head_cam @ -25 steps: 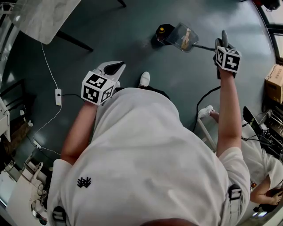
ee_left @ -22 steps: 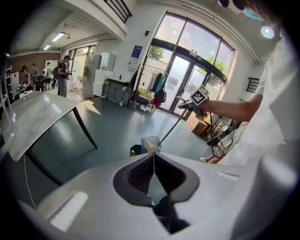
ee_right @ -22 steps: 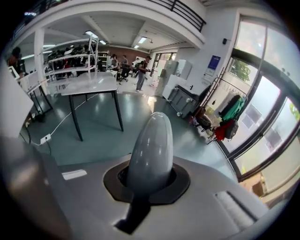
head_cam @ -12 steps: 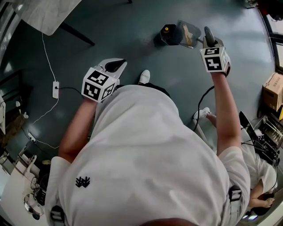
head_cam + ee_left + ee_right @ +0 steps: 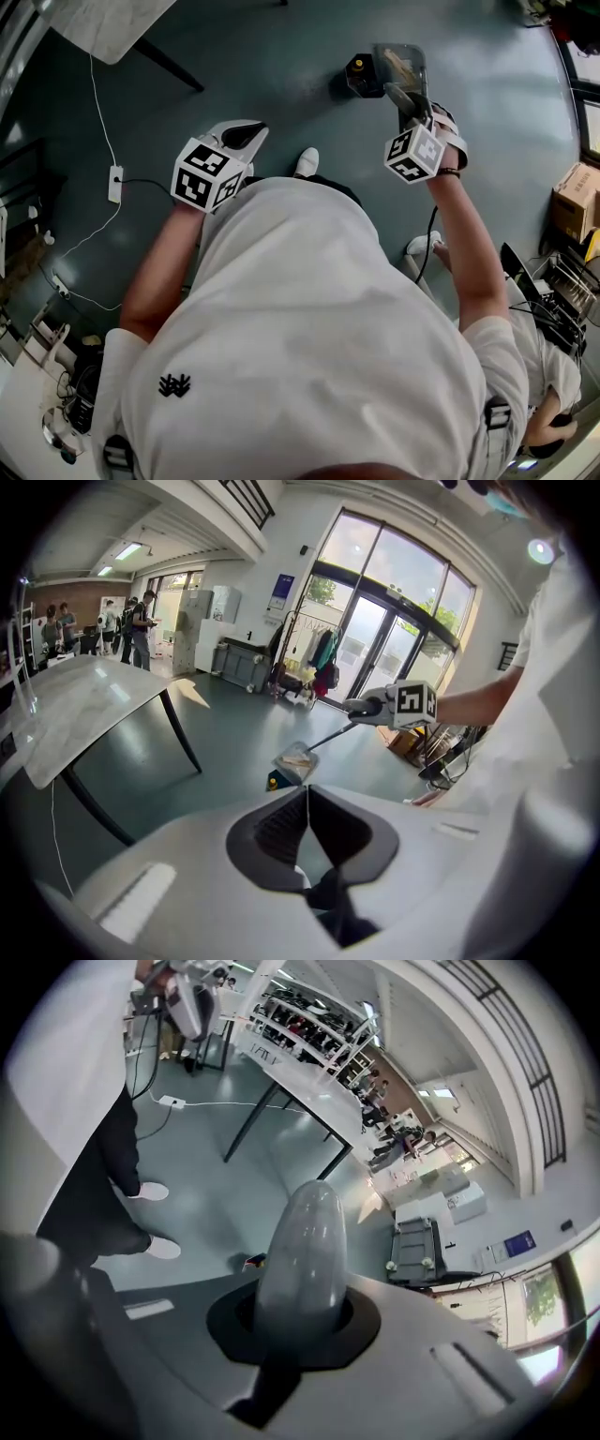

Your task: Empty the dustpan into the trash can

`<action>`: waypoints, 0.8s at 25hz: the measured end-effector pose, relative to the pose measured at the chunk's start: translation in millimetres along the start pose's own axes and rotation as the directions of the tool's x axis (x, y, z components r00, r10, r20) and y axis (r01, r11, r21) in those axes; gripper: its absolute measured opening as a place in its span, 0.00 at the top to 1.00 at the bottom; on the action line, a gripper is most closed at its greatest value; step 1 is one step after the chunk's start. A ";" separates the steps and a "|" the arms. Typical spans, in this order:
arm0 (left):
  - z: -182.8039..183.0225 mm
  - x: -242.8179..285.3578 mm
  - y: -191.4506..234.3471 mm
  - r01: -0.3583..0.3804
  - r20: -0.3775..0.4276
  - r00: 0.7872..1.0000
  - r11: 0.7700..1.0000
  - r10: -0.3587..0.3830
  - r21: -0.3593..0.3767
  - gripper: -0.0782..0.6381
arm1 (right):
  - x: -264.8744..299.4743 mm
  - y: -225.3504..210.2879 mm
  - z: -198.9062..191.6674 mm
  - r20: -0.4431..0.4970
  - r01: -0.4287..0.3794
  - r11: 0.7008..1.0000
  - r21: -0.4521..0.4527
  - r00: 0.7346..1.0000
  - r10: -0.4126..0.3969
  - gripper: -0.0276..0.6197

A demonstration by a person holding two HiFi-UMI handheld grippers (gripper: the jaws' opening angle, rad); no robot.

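In the head view a clear dustpan [image 5: 400, 64] with pale scraps in it hangs tilted right beside and over a small black trash can [image 5: 359, 73] on the grey floor. Its long handle [image 5: 405, 98] runs back into my right gripper [image 5: 419, 120], which is shut on it. The right gripper view shows the handle's rounded grey end [image 5: 305, 1241] standing up between the jaws. My left gripper [image 5: 239, 141] is held near the body, shut with nothing in it. From its own view the dustpan [image 5: 295, 760] and trash can [image 5: 273, 782] lie ahead.
A marble-topped table [image 5: 98, 23] with dark legs stands at the far left. A power strip [image 5: 115, 183] and white cable lie on the floor to the left. A cardboard box [image 5: 567, 202] and another seated person [image 5: 539, 342] are at the right. My own shoe [image 5: 306, 163] points toward the can.
My right gripper has swung left and nearer, carrying the dustpan from right of the trash can to directly beside and over it, more tilted. The left gripper has hardly moved.
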State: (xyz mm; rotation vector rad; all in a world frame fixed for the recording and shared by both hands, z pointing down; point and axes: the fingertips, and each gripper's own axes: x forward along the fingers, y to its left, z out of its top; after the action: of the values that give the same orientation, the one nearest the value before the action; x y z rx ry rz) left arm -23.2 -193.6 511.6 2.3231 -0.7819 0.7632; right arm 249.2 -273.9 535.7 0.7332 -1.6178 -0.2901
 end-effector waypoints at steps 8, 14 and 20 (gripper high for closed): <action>-9.7 -6.8 0.7 0.017 0.001 1.000 1.000 -0.017 0.006 0.81 | -5.2 36.5 9.2 0.000 0.001 0.990 -0.144 1.000 -0.001 0.95; -15.4 -14.0 -2.3 0.021 -0.004 1.000 1.000 -0.021 0.013 0.81 | -13.0 43.7 4.2 -0.004 0.026 0.985 -0.169 1.000 -0.027 0.95; -20.3 -25.2 9.4 0.029 -0.003 1.000 0.999 -0.029 0.016 0.81 | -13.9 32.0 6.4 -0.029 0.062 0.991 -0.118 0.997 -0.066 0.95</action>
State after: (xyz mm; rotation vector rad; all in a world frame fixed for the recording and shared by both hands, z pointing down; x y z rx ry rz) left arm -53.0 -177.7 511.7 2.3417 -0.7423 0.7623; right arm 234.1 -242.3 541.8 0.6977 -1.5342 -0.4136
